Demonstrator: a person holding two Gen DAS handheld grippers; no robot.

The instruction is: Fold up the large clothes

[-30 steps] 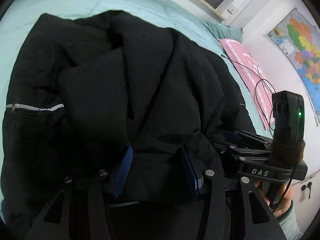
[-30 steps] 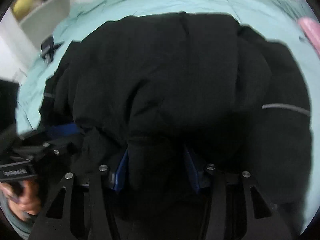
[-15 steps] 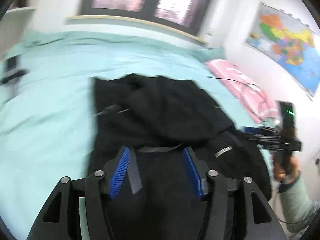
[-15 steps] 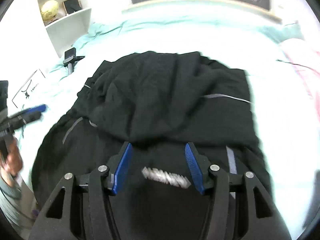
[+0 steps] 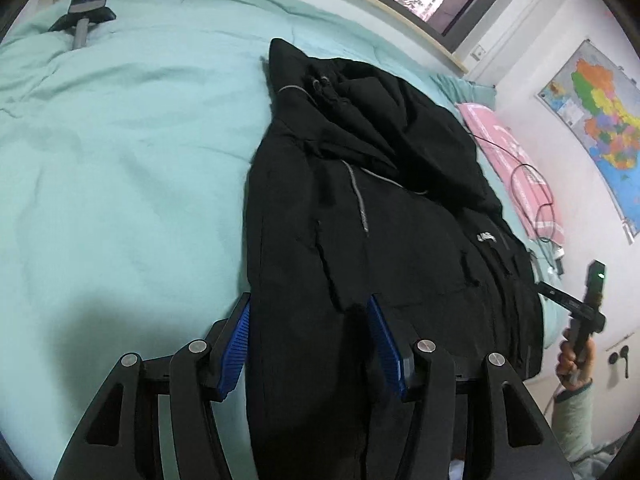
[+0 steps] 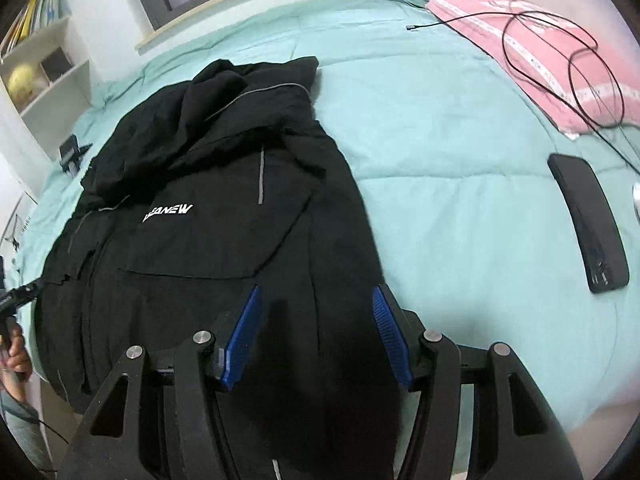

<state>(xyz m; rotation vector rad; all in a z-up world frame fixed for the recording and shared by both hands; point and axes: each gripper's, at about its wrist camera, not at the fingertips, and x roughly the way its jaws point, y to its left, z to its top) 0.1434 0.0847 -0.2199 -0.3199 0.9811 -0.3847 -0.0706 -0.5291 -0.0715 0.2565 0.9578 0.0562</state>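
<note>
A large black hooded jacket [image 5: 380, 208] lies spread lengthwise on the mint-green bed, hood toward the window; it also shows in the right wrist view [image 6: 224, 220] with a white logo on the chest. My left gripper [image 5: 308, 340] is open, its blue pads straddling the jacket's left hem edge just above the cloth. My right gripper [image 6: 316, 332] is open over the jacket's right hem edge. The right gripper appears at the far right of the left wrist view [image 5: 576, 312], the left gripper at the left edge of the right wrist view [image 6: 16, 296].
The mint-green bed cover [image 5: 120, 168] stretches to the left. A pink pillow [image 6: 536, 48] with a black cable lies at the right, a black phone [image 6: 588, 224] beside the jacket. A small black stand [image 5: 86, 4] sits far left. Shelves [image 6: 44, 72] and window behind.
Both grippers let go of the bunched jacket and pulled back toward the hem. The jacket, earlier heaped close to the cameras, now lies stretched flat on the bed.
</note>
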